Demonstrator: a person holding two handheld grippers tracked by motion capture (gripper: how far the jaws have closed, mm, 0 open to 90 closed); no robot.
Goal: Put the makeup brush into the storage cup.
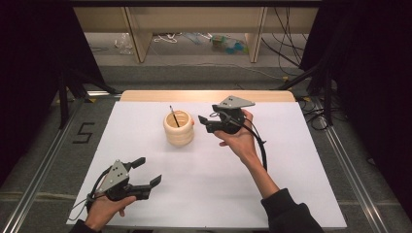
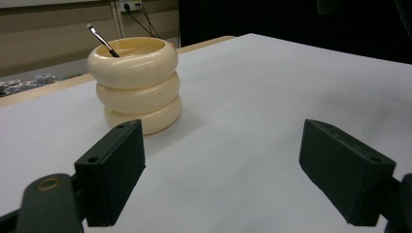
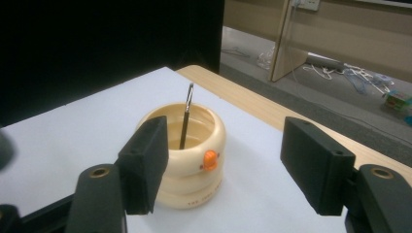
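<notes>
White table (image 1: 243, 194) before wooden shelving (image 1: 194, 24).

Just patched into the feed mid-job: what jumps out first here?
A cream ringed pot stands mid-table on the white sheet, a thin brush leaning inside it. The right gripper hovers open just beside the pot. The left gripper, also open, sits near the table's front left.
</notes>
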